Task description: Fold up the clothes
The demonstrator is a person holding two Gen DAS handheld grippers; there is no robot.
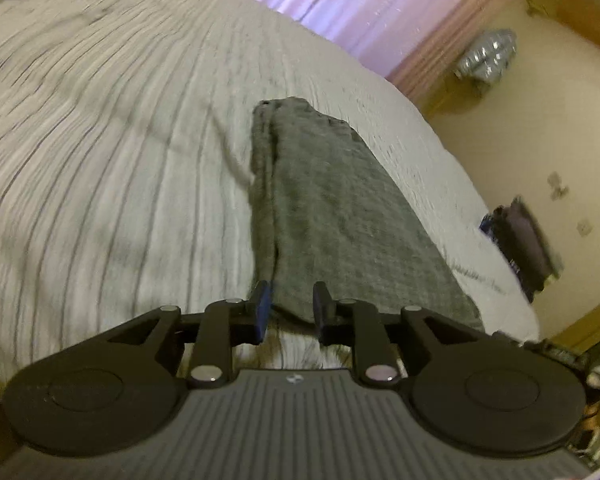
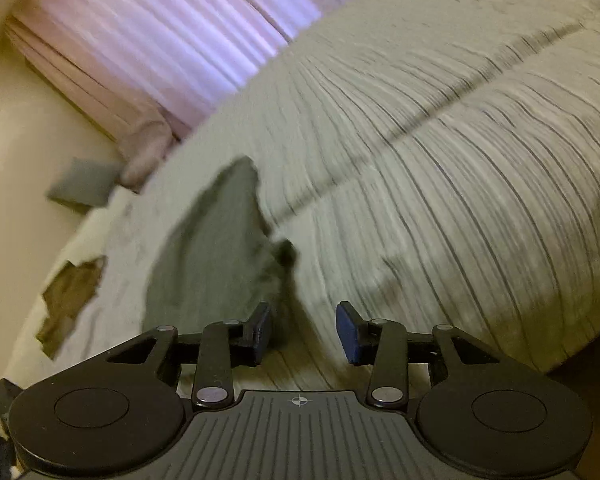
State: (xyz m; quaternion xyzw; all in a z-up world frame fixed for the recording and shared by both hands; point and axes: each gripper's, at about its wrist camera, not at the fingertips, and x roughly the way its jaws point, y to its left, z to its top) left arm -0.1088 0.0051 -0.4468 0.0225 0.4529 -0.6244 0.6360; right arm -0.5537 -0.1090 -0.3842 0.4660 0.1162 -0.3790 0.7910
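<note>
Grey garment [image 1: 324, 208] lies on the striped bed [image 1: 100, 160], already folded into a long narrow strip w/ stacked layers along one edge. Left gripper [image 1: 292, 306] sits at its near end, jaws partly open, cloth edge between them but not pinched. Right gripper [image 2: 306, 330] is open wider and empty, garment just beside its left finger. Judged approx. halfway: lengthwise fold done; crosswise fold(s) left.

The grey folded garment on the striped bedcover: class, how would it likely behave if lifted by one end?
The grey garment would probably droop, since its knit-looking cloth lies soft and rumpled. Its stacked layers, visible along one edge, may slide apart and unfold. It is likely light: the bedcover barely dents beneath it.
</note>
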